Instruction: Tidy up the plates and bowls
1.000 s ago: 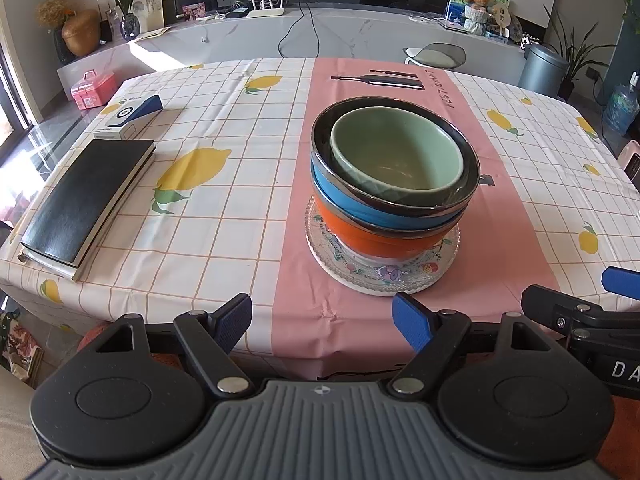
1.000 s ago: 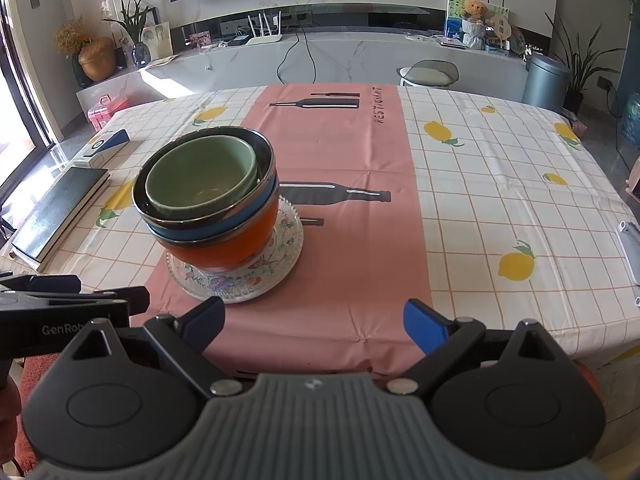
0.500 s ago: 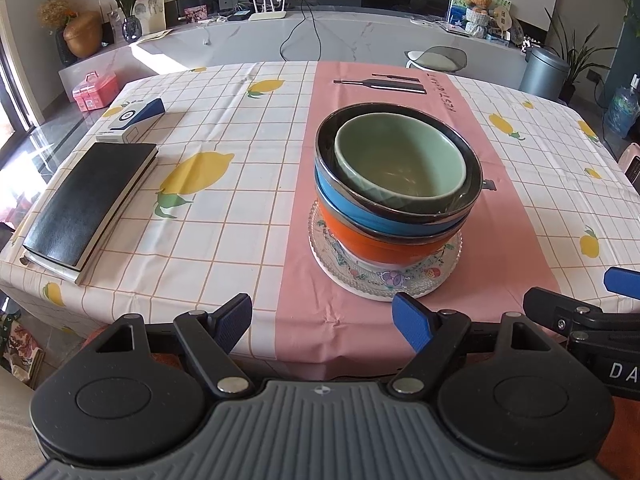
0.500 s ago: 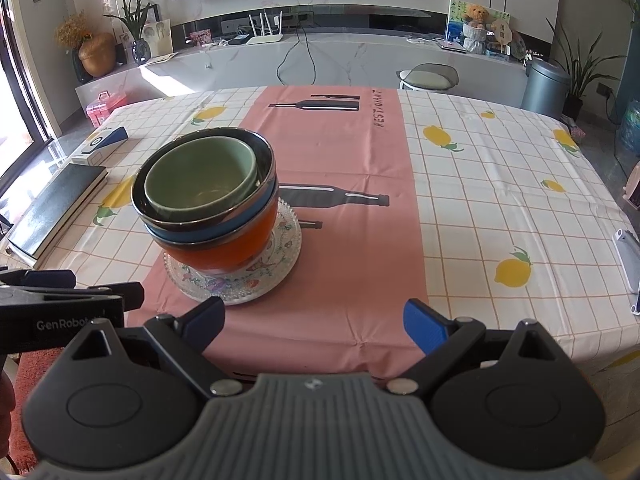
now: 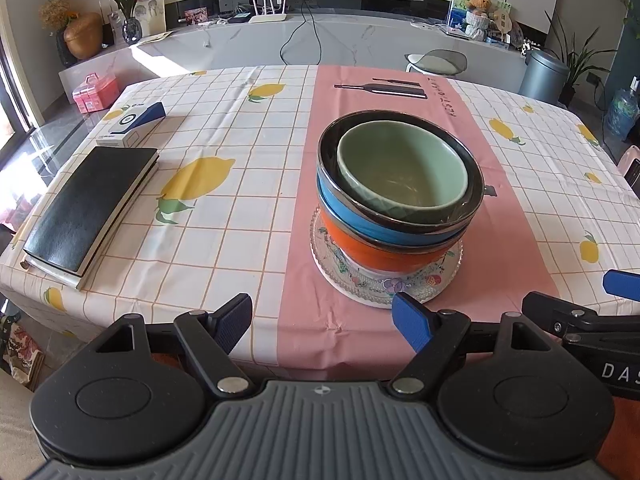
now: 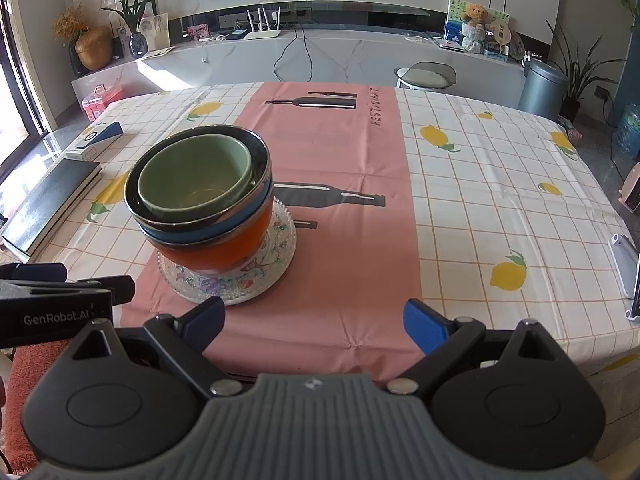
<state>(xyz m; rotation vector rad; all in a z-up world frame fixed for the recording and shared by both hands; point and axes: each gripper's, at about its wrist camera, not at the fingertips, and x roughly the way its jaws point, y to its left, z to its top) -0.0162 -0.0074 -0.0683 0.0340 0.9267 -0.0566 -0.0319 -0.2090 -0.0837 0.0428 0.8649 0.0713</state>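
Bowls, nested green inside blue inside orange, sit on a glass plate mid-counter, while both tools, wide and empty, have edged slightly closer, suggesting stacking is finished.

The middle of the tabletop is taken up by one obstacle, a stack of bowls on a patterned plate. Open cloth is seen all around it, widest on the right. The left edge is blocked by a black book and a small box. At the far right edge a white object, possibly a stand, is only partly visible.
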